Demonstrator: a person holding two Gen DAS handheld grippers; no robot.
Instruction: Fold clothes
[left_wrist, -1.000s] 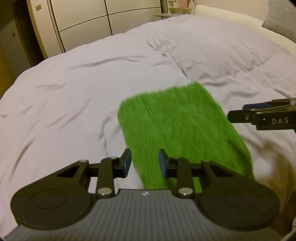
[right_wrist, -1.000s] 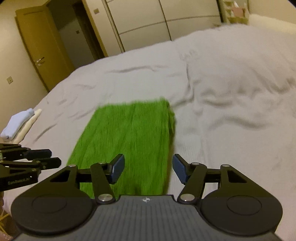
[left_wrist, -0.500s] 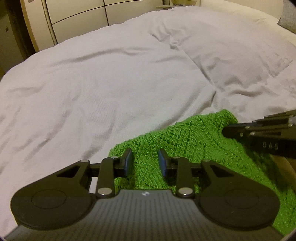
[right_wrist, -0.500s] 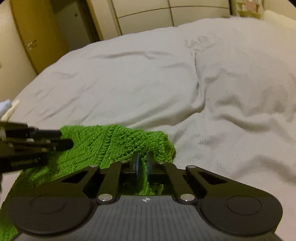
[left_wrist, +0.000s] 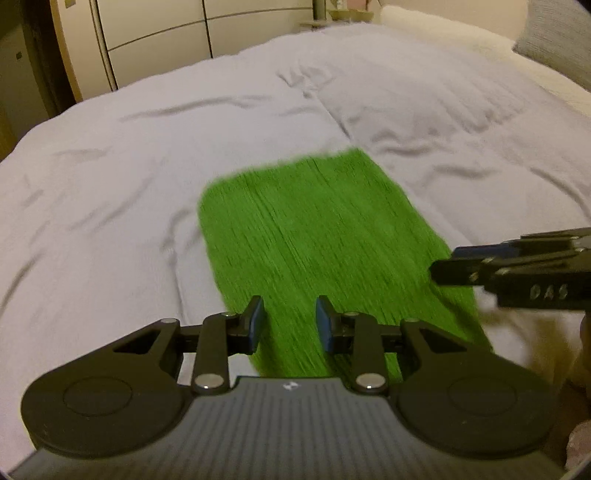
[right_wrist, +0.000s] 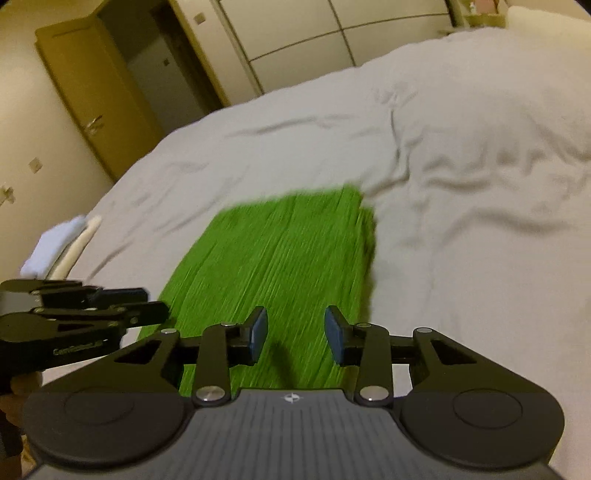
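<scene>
Green knit garment (left_wrist: 317, 236) lies flat on the white bed (left_wrist: 110, 184), left gripper (left_wrist: 289, 321) spread empty above its near edge, right gripper (right_wrist: 295, 334) just reopened, nothing between; each should pinch a near corner evenly.

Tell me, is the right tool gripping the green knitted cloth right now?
No, the right tool is open above the green knitted cloth, which lies flat on the bed and is not pinched between the pads.
</scene>
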